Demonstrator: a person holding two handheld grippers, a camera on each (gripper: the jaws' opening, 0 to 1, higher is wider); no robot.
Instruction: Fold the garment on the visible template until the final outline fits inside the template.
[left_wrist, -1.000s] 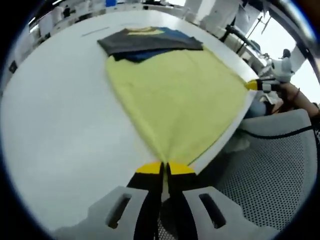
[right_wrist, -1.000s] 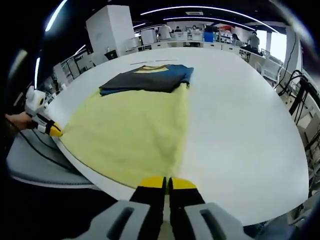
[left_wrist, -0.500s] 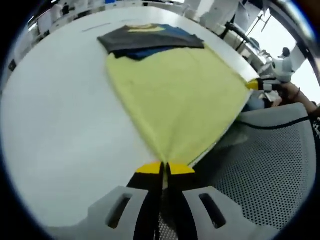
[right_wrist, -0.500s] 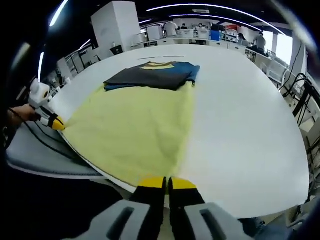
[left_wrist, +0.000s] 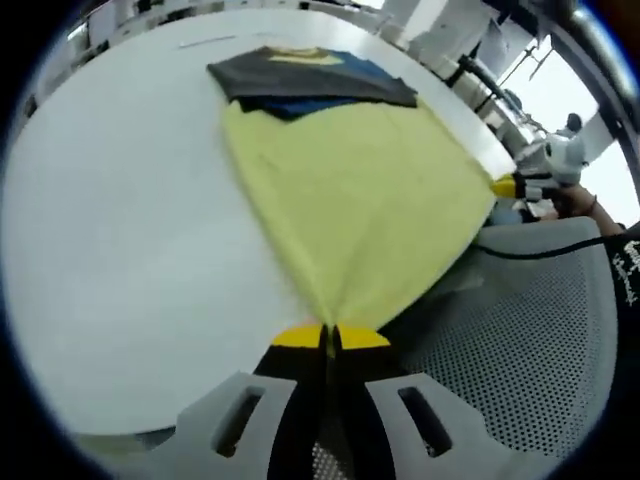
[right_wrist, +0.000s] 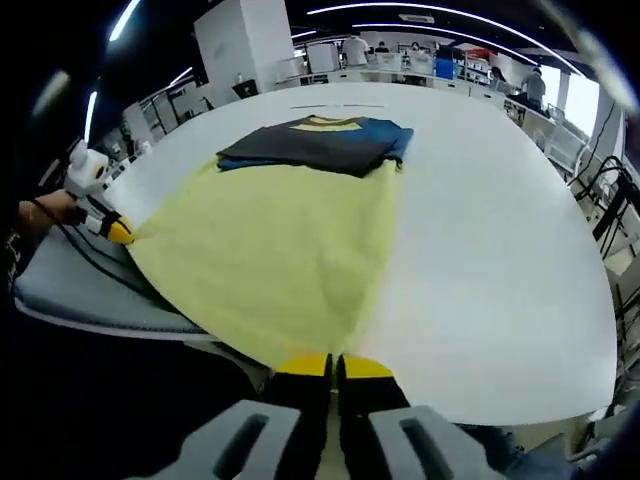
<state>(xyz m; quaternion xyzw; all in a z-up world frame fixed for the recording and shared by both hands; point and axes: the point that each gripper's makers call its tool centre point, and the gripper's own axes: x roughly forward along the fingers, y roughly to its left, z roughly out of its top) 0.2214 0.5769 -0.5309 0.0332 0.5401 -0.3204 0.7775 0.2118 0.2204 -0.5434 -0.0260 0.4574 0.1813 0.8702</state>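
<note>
Two corners held: your left gripper (left_wrist: 327, 338) and right gripper (right_wrist: 333, 366) each pinch the yellow garment (left_wrist: 365, 200), stretched ahead of your fingers across the white table (right_wrist: 480, 260) toward a folded dark stack (right_wrist: 310, 145); no fold made yet.

Yellow garment (left_wrist: 370, 200): one, spread flat.
Dark folded clothes (right_wrist: 305, 145): one small stack at the far end of the yellow one.
Table (right_wrist: 480, 260): one, big and white.
Grippers: two, the left gripper (left_wrist: 328, 338) and the right gripper (right_wrist: 332, 366).
Mesh chair (left_wrist: 520, 340): one.
</note>
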